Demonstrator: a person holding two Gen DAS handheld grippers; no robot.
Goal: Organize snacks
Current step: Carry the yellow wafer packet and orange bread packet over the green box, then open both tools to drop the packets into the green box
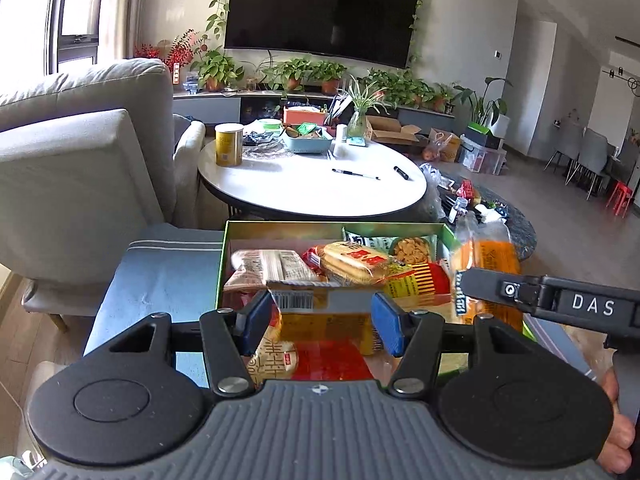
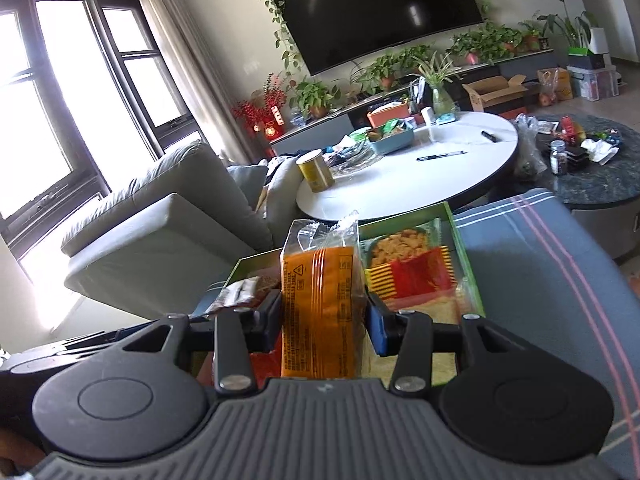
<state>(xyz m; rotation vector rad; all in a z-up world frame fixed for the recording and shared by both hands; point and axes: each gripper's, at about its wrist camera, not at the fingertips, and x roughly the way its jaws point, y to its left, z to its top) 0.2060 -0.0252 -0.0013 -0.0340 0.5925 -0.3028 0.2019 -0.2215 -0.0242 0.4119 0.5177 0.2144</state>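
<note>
A green box [image 1: 225, 252] holds several snack packets and sits on a blue-grey cushion [image 1: 160, 276]. My left gripper [image 1: 322, 322] is shut on a yellow snack packet [image 1: 320, 312] with a barcode, held over the box's near end. My right gripper [image 2: 324, 322] is shut on an orange snack bag [image 2: 320, 300], held upright over the box [image 2: 464, 248]. The right gripper and its orange bag [image 1: 486, 256] also show at the box's right side in the left wrist view. Inside lie a biscuit pack [image 1: 352, 264] and a red-yellow packet [image 1: 420, 280].
A white round table [image 1: 312, 188] stands beyond the box with a yellow can [image 1: 229, 146], a blue basket [image 1: 306, 142] and pens. A grey sofa [image 1: 80, 152] is to the left. A dark low table [image 2: 592, 176] with clutter is to the right.
</note>
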